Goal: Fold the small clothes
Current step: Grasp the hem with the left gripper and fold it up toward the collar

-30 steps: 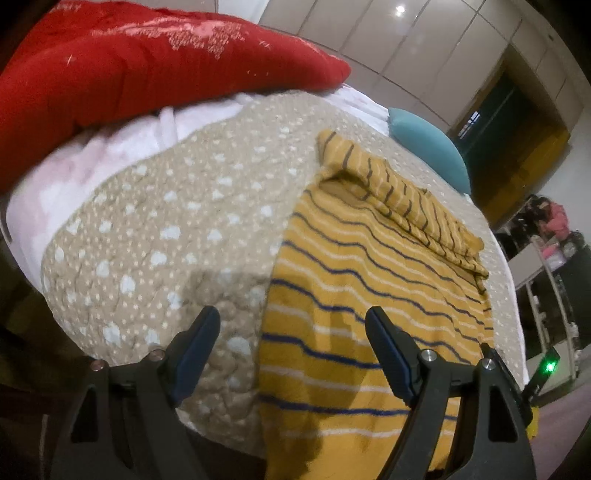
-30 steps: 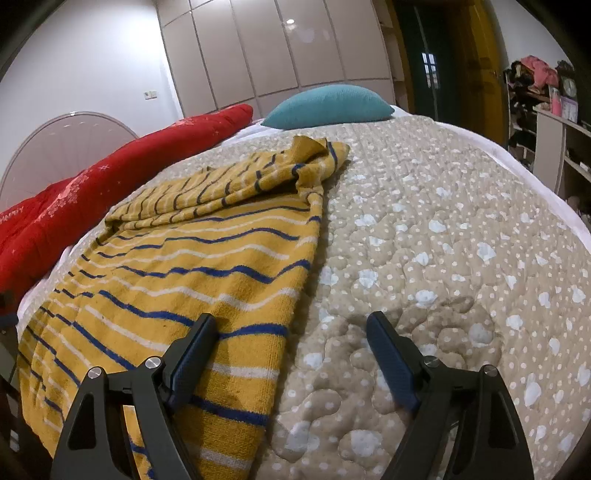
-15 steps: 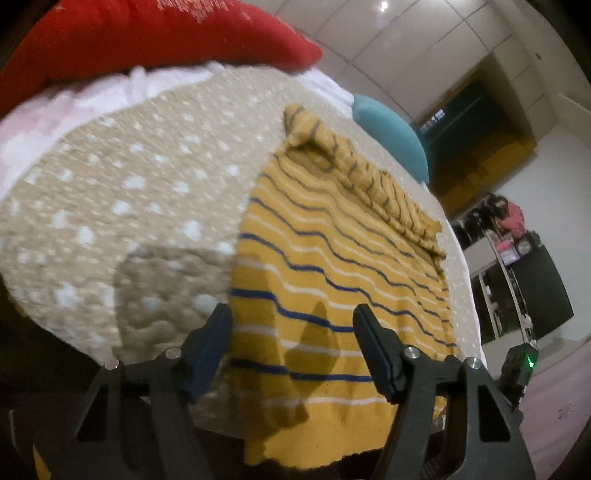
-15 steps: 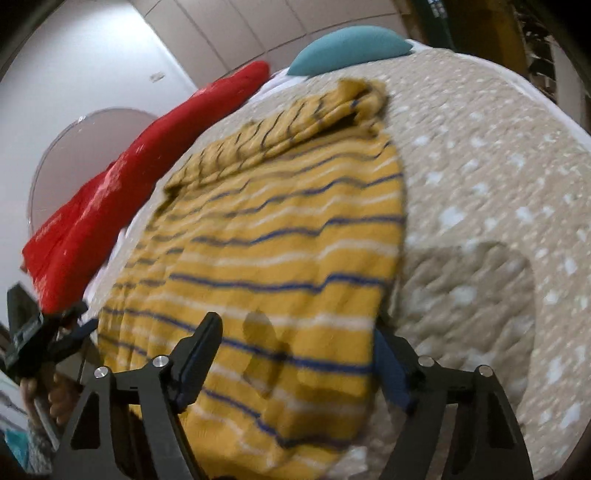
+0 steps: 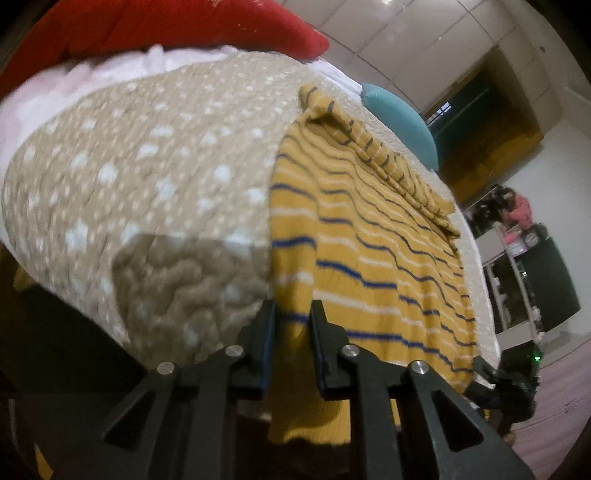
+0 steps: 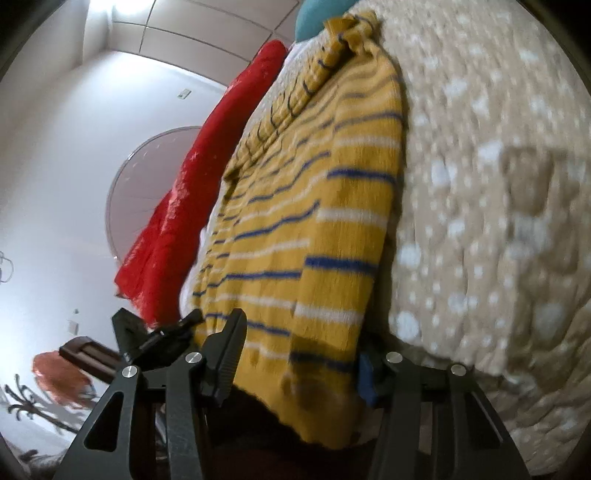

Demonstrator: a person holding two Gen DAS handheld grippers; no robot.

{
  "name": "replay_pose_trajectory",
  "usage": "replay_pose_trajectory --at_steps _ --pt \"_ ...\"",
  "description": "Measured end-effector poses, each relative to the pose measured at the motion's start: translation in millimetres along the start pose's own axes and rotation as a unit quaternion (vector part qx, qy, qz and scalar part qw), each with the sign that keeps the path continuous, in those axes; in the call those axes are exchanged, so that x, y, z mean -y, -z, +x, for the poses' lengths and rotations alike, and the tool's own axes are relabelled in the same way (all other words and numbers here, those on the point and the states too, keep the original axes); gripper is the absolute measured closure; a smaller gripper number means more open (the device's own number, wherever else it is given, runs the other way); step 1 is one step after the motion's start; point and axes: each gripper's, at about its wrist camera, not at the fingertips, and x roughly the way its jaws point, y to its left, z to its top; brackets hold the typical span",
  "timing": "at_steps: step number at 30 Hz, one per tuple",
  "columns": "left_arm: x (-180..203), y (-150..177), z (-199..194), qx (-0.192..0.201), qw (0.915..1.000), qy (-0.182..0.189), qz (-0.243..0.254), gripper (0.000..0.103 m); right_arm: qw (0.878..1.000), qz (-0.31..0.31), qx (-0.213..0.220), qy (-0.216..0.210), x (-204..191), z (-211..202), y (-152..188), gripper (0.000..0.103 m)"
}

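Left wrist: ribbed striped knit garment (image 5: 369,258).

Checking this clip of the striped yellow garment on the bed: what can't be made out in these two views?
- Left wrist view: the garment's bottom hem is hidden behind the left claw.
- Right wrist view: whether the right claw pinches the cloth yet; motion blur smears it.
- Both views: the garment's far end is bunched; sleeves unclear.

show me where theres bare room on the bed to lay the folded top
Free: the dotted quilt between the striped top and the red blanket, and the wide quilt stretch on the top's other side. Crowded: the near edge, where the left gripper and right gripper, jaws just closing, straddle the hem.
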Motion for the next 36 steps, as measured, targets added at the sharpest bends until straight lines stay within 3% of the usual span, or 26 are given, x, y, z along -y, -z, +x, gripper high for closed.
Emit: replay_pose_trajectory --at_steps 4,9,12,13,14,15,16,17,18,22,27,32,36 --pt "-1 15 2 -0.012 0.9997 0.018 0.009 0.067 1.0 -0.005 -0.011 0.006 -3 5 9 0.046" --pt "10 28 9 -0.024 0.9984 0.044 0.024 0.041 0.999 -0.005 -0.036 0.017 -8 20 24 0.045" --pt "18 32 11 -0.027 0.9983 0.037 0.035 0.04 0.999 -0.009 -0.037 0.03 -12 26 28 0.045" --pt "20 33 11 -0.027 0.9985 0.029 0.037 0.041 0.999 -0.01 -0.036 0.035 -14 27 28 0.045" --pt "19 33 11 -0.028 0.9988 0.018 0.035 0.056 0.998 -0.013 -0.035 0.041 -16 29 29 0.045" --pt "19 32 12 -0.03 0.999 -0.003 0.034 0.079 0.998 -0.016 -0.034 0.049 -19 31 29 0.047" --pt "16 30 13 -0.036 0.9989 -0.012 0.03 0.082 0.997 -0.02 -0.03 0.065 -21 33 30 0.052" --pt "11 27 12 -0.039 0.9991 0.002 0.015 0.093 0.995 -0.026 -0.028 0.09 -25 35 30 0.072" --pt "9 25 9 -0.041 0.999 0.018 0.002 0.095 0.993 -0.032 -0.029 0.108 -28 35 28 0.088" --pt "30 20 -17 -0.022 0.999 0.019 0.033 0.096 0.995 -0.046 -0.019 0.089 -49 30 24 0.092" --pt "53 25 -58 0.013 0.997 0.035 0.068 0.096 0.995 -0.089 0.002 0.049 -85 -14 33 0.093" --pt "47 31 -40 -0.013 0.9979 0.016 0.061 0.096 0.997 -0.069 0.001 0.046 -76 -18 40 0.093" --pt "50 7 -42 0.008 0.9979 0.018 0.062 0.096 0.996 -0.074 -0.007 0.051 -76 -13 24 0.093"
